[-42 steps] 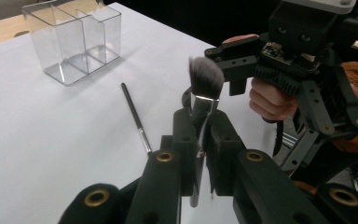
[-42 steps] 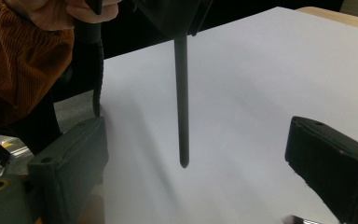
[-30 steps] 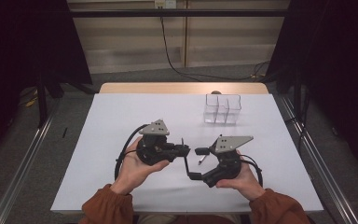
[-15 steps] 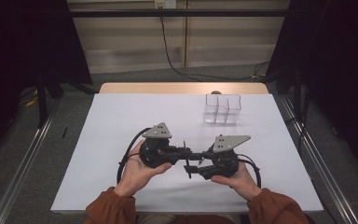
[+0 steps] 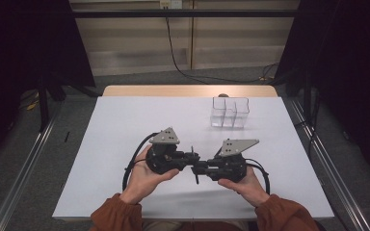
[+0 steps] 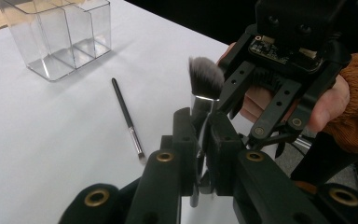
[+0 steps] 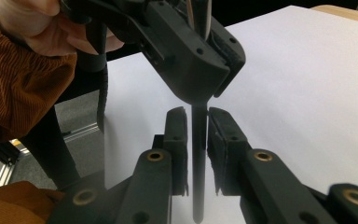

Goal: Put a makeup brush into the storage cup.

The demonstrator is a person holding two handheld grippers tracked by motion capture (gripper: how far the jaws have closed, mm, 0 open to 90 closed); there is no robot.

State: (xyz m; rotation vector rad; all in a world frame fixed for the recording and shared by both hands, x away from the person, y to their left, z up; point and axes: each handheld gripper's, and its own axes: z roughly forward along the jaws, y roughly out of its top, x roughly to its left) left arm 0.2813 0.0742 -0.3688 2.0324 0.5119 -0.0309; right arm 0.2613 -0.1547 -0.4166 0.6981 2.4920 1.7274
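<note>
Makeup brush (image 6: 206, 77): grey-tipped bristles, silver ferrule, black handle; upright, held off table, mid-front.

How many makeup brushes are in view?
2. A fluffy grey-tipped brush with silver ferrule is held upright between both hand-held grippers; a thin black brush lies on the white table, near the clear plastic organiser.

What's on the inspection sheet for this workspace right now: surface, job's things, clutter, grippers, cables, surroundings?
Surface: white table, bare around the work.
Job's things: makeup brush held upright; clear organizer empty at the far right.
Clutter: thin black pencil lying loose.
Grippers: left gripper shut on the brush ferrule; right gripper has just been closing, jaws at the brush handle.
Cables: black gripper cable looping left.
Surroundings: dark curtains, grey floor.
</note>
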